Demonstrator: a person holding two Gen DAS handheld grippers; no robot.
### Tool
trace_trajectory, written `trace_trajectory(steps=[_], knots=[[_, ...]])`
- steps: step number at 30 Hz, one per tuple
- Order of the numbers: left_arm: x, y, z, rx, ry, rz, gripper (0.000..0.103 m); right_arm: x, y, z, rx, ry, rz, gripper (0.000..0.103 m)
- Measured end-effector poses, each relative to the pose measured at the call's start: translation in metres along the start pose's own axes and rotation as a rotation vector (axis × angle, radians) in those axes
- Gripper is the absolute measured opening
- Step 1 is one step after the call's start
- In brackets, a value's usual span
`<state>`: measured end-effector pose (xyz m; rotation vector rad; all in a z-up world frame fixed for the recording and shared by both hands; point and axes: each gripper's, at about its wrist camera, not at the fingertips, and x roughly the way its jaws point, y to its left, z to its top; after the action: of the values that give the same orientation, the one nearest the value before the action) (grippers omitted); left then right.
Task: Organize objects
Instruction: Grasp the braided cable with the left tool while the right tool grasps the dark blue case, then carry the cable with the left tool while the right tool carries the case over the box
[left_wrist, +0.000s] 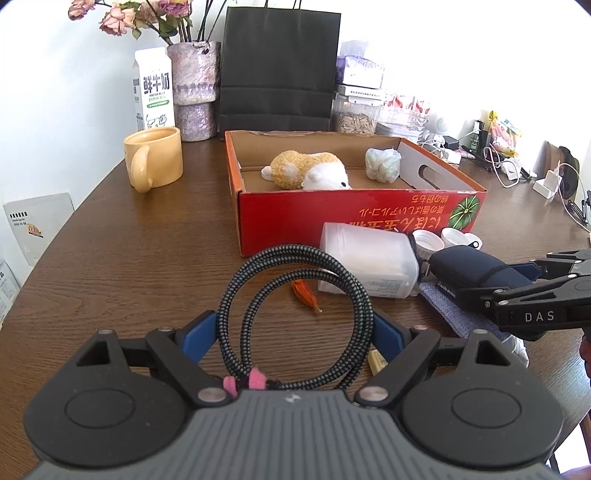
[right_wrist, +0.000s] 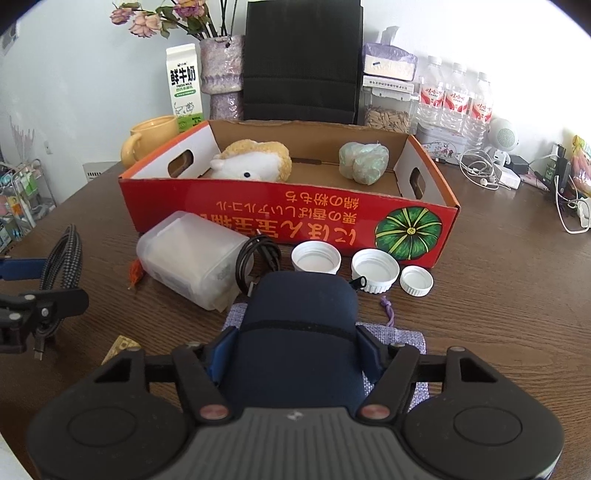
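Between my left gripper's (left_wrist: 293, 334) blue pads sat the coiled braided cable (left_wrist: 295, 317), both pads against the coil's sides, so that gripper was clamped on the cable; coil lifted off the wooden table (left_wrist: 110, 266), pink tie at its base near the gripper body. My right gripper (right_wrist: 297, 354) had the navy pouch (right_wrist: 301, 332) between its pads, pads touching both sides, gripping it; pouch lay over a lavender woven cloth (right_wrist: 402, 338) on the table. No earlier look to compare.

Just beyond the pouch: thin black cord (right_wrist: 256, 258) looped, touching a clear plastic container (right_wrist: 192, 258) lying on its side. Small orange scrap (right_wrist: 136, 271) left of the container. Three white lids (right_wrist: 375, 269) in a row right of the cord, open sides up, just in front of the red cardboard box (right_wrist: 258, 218).

Box open-topped, pumpkin print on the front wall. Inside: plush toy (right_wrist: 255, 160) at the left end, pale green wrapped bundle (right_wrist: 364, 162) toward the right, well apart.

Behind the box: black paper bag (right_wrist: 301, 59), milk carton (right_wrist: 184, 88), yellow mug (right_wrist: 151, 136), vase with dried flowers (right_wrist: 223, 66), jar of seeds (right_wrist: 388, 114), water bottles (right_wrist: 458, 96). Chargers and white cables (right_wrist: 480, 166) at the far right. Yellowish card (right_wrist: 120, 349) near my right gripper, left side.
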<state>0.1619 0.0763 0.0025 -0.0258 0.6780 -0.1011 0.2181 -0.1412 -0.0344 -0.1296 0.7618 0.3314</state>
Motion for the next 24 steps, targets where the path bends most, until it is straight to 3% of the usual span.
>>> trace_trajectory(steps=[14, 24], knots=[[-0.008, -0.022, 0.027, 0.058, -0.044, 0.007, 0.088, -0.033, -0.012, 0.008, -0.008, -0.147, 0.039, 0.063], [0.004, -0.041, 0.075, 0.098, -0.103, 0.001, 0.088, -0.035, -0.029, 0.037, -0.020, -0.267, 0.050, 0.063]])
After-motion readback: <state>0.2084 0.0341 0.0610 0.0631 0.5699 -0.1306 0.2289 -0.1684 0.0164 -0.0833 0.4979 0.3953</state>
